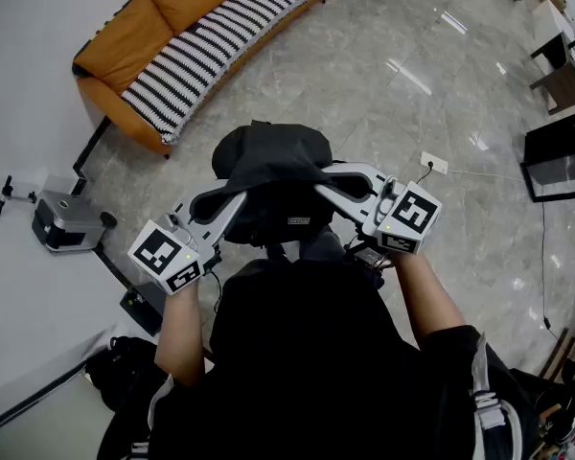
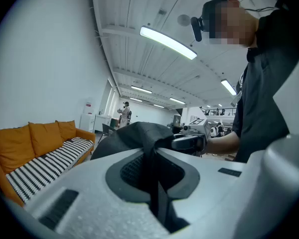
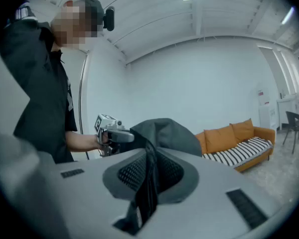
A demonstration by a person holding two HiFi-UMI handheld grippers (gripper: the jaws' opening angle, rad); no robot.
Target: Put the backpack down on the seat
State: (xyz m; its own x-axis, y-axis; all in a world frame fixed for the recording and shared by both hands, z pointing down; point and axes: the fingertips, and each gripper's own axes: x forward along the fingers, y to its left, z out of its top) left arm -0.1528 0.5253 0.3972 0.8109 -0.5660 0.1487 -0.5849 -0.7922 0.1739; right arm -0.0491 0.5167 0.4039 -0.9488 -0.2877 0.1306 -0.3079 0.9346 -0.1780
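— While the sofa (image 1: 125,36) stands well away across the floor (image 1: 364,103), what worries you?

— I hold the backpack (image 1: 268,175) in the air, short of the seat (image 1: 220,44). My left gripper (image 1: 232,207) and right gripper (image 1: 328,192) each pinch only a thin strap (image 2: 157,183), so I judge it could slip out and drop the bag early.
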